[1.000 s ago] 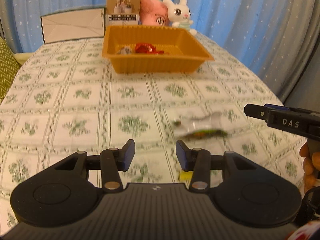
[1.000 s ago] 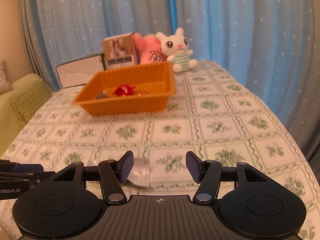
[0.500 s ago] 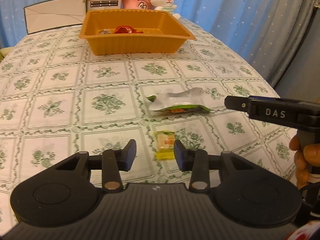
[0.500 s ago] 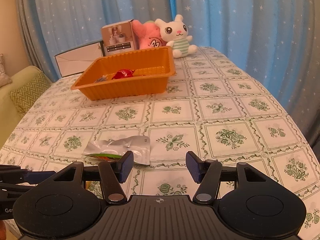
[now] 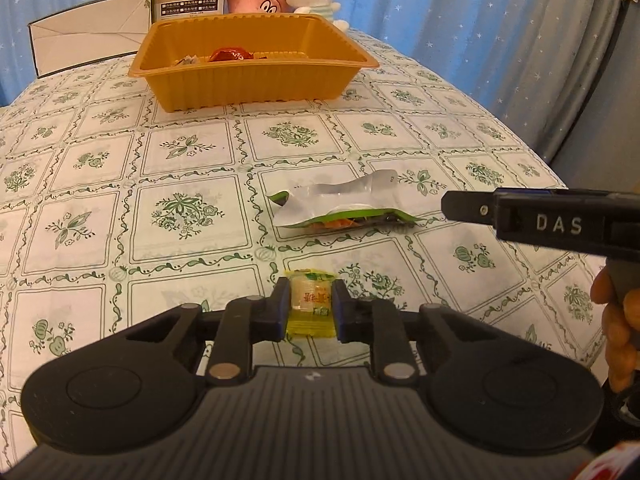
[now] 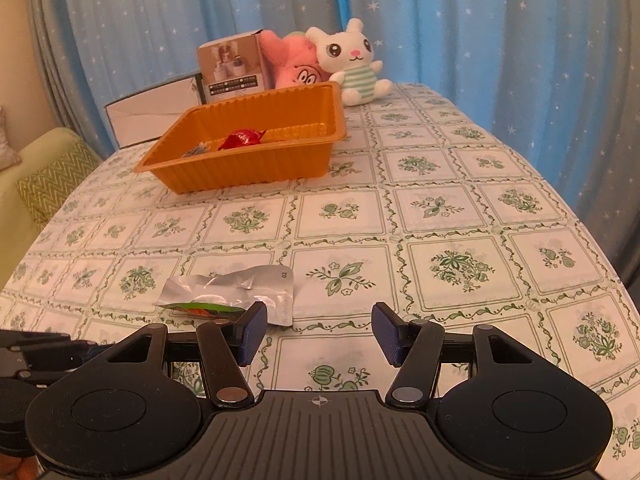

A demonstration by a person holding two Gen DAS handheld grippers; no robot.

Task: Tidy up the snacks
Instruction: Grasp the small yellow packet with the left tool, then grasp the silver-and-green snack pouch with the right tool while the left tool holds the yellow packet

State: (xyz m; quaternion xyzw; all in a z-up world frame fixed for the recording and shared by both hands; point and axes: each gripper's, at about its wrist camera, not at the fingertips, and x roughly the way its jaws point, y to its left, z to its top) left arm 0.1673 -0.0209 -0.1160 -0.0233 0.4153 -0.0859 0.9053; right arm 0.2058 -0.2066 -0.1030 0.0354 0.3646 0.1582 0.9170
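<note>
A small yellow candy packet (image 5: 309, 280) lies on the green-patterned tablecloth, and my left gripper (image 5: 311, 303) is shut on it, a pad pressing on each side. Just beyond it lies a silver and green pouch (image 5: 340, 204). My right gripper (image 6: 318, 334) stands open above the cloth with nothing between its fingers; the pouch (image 6: 236, 288) is just ahead of its left fingertip. One of its fingers (image 5: 472, 210) reaches in from the right, close to the pouch. The orange tray (image 5: 248, 80) farther back holds a red wrapped snack (image 5: 230, 55) and a small wrapper.
Behind the tray (image 6: 248, 168) stand a white plush rabbit (image 6: 354, 66), a pink plush (image 6: 294, 64), a cardboard box (image 6: 230, 66) and a low white box (image 6: 154, 114). Blue curtains hang behind. The table rounds off at the right; a sofa cushion (image 6: 48, 184) sits left.
My left gripper came forward and down over the yellow candy packet and closed on it. The right gripper stayed open and nearly still.
</note>
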